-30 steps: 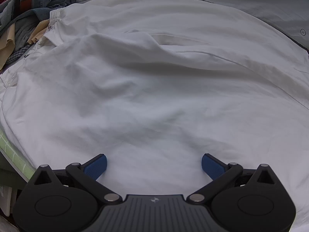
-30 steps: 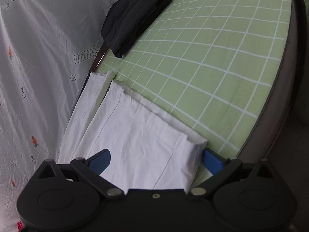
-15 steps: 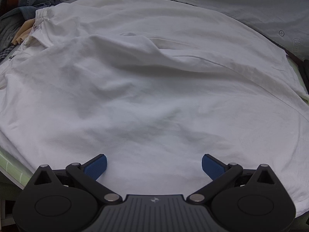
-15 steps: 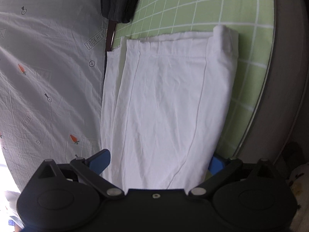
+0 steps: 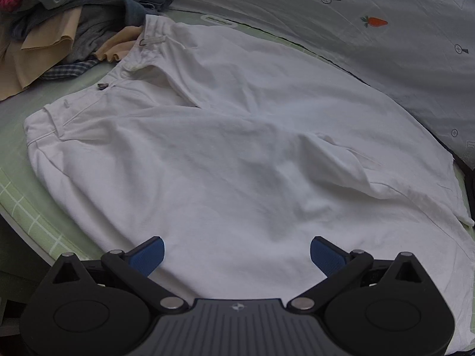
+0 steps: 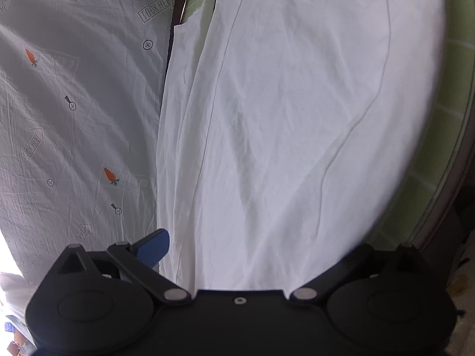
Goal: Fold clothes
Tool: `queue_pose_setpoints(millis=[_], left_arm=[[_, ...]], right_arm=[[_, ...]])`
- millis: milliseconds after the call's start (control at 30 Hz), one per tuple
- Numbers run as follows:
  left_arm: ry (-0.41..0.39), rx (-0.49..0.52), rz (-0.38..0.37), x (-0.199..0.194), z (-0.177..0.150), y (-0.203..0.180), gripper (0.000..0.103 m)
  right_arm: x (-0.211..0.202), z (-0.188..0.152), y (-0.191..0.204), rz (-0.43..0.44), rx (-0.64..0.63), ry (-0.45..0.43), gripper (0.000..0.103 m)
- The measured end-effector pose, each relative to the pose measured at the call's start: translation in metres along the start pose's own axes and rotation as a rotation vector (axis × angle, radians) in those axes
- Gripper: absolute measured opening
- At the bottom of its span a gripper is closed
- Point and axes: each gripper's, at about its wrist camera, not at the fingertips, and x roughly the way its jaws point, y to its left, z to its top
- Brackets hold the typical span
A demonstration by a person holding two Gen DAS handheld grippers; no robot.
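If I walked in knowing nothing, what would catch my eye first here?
A big pair of white trousers spread flat across a green checked sheet, filling both views. Behind its waistband sits a jumbled heap of clothes; alongside runs a pale cloth dotted with orange carrots.

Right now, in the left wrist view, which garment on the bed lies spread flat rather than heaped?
The white trousers, spread flat before the left gripper. The denim, beige and checked clothes are heaped beyond the trousers' waistband.
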Motion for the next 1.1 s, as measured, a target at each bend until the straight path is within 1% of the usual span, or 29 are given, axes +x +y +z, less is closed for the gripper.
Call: queue_pose_setpoints(millis=[100,167,267,333,367,400,467,533,567,600,733,900,1000,1067,1100], left_arm=[[-0.013,-0.083,0.047,-0.004,0.008,0.034,0.103],[-0.018,-0.180,0.065,-0.005,0.013,0.065,0.103],[-0.009,-0.321,0.067,-0.004,0.017,0.102,0.100],[0.002,-0.375,0.062,-0.002,0.020,0.120,0.095],[0.003,-0.387,0.058,-0.001,0.021,0.126,0.095],[0.003,-0.392,0.056,0.000,0.022,0.130,0.094],[0.010,-0.395,0.046,0.003,0.026,0.137,0.086],[0.018,-0.388,0.028,0.007,0.030,0.143,0.084],[0.020,-0.381,0.017,0.008,0.033,0.146,0.077],[0.021,-0.375,0.006,0.009,0.036,0.149,0.074],[0.030,-0.363,-0.039,0.016,0.052,0.160,0.064],[0.039,-0.363,-0.063,0.021,0.062,0.167,0.064],[0.023,-0.376,-0.069,0.022,0.062,0.166,0.072],[0.006,-0.384,-0.065,0.023,0.060,0.162,0.080],[-0.006,-0.387,-0.055,0.023,0.059,0.160,0.081]], right_arm=[[0.009,-0.012,0.008,-0.013,-0.012,-0.003,0.103],[0.012,-0.020,0.010,-0.017,-0.012,-0.013,0.103],[0.014,-0.030,0.012,-0.020,0.003,-0.047,0.103],[0.016,-0.035,0.013,-0.021,0.019,-0.075,0.103],[0.016,-0.038,0.013,-0.021,0.027,-0.090,0.103],[0.017,-0.041,0.014,-0.021,0.036,-0.106,0.103],[0.020,-0.046,0.016,-0.017,0.052,-0.140,0.103],[0.023,-0.050,0.018,-0.014,0.062,-0.170,0.103],[0.025,-0.051,0.019,-0.014,0.066,-0.188,0.103],[0.027,-0.053,0.020,-0.015,0.070,-0.206,0.103],[0.029,-0.057,0.022,-0.012,0.100,-0.269,0.103],[0.027,-0.063,0.016,0.017,0.164,-0.339,0.103],[0.018,-0.060,0.014,-0.001,0.164,-0.389,0.103],[0.011,-0.054,0.013,-0.020,0.156,-0.415,0.103],[0.007,-0.050,0.012,-0.026,0.155,-0.427,0.103]])
